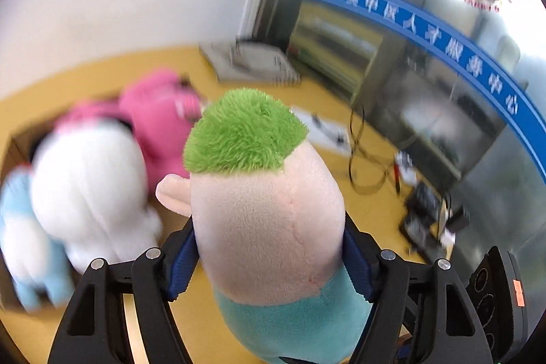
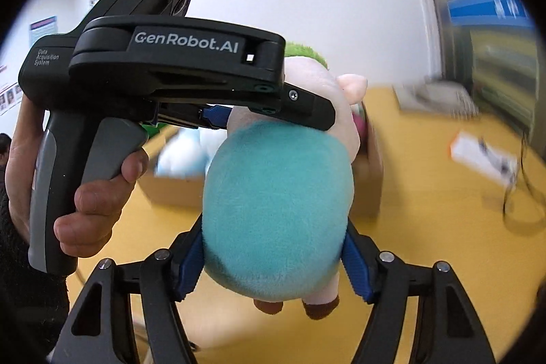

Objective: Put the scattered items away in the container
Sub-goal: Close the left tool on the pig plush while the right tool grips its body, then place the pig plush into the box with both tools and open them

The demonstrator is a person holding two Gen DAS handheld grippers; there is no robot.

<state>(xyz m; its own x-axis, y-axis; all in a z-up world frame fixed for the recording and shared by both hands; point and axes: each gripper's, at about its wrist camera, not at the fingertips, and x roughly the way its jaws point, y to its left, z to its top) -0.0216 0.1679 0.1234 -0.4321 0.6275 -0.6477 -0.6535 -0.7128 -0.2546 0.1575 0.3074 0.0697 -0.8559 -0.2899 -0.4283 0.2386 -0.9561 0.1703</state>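
Left gripper (image 1: 269, 265): blue pads (image 1: 182, 265) pressed into both sides of the plush doll (image 1: 266, 220), closed on it where the pink head meets the teal body. Doll upright between the fingers, green tuft of hair on top, 1 pink ear sticking out to the left.

Right gripper (image 2: 273, 265): blue pads (image 2: 356, 265) squeezed against the teal lower body of the same doll (image 2: 278, 203), holding it from below; brown-tipped feet hanging just past the fingers. Held by both grippers at once, above the yellow floor (image 2: 426, 227). Left gripper (image 2: 218, 118) seen from the side here, black housing marked "GenRobot.AI", gripped by the person's left hand (image 2: 99, 197).

Beyond the doll in the left wrist view: a cardboard box (image 1: 20, 142), blurred, already holding a white plush (image 1: 92, 190), a pink plush (image 1: 160, 121) and a light blue plush (image 1: 30, 244). Same box (image 2: 368, 179) behind the doll in the right wrist view. Doll not in the box; near it, on the right side.

Farther back: a grey flat device (image 1: 249, 62) on the floor, white paper (image 1: 324, 132), black cables (image 1: 361, 156), a glass wall with a blue band (image 1: 433, 40).
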